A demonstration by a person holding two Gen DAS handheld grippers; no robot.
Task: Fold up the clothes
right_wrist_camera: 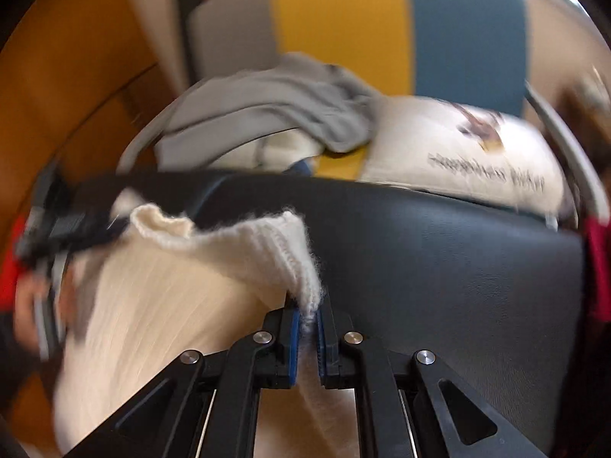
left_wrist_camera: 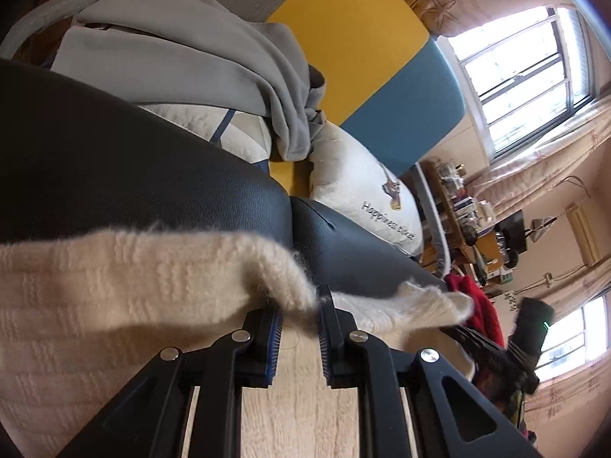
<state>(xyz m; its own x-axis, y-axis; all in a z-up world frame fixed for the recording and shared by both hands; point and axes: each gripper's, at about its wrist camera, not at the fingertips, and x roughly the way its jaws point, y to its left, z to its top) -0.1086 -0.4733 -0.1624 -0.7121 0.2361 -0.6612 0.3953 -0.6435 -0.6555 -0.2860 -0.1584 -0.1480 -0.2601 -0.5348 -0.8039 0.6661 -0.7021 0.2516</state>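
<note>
While both pinch the cream knit sweater [right_wrist_camera: 183,282] over the black padded seat [right_wrist_camera: 439,252], the right gripper [right_wrist_camera: 306,315] is clamped narrow on a ribbed edge and the left gripper [left_wrist_camera: 301,315] holds another fold of the edge between nearly closed jaws. I'd worry the fuzzy knit slips out of that thin bite if the two pull apart quickly, or the hanging part drags off the seat toward the grey garment [left_wrist_camera: 214,61] beyond
</note>
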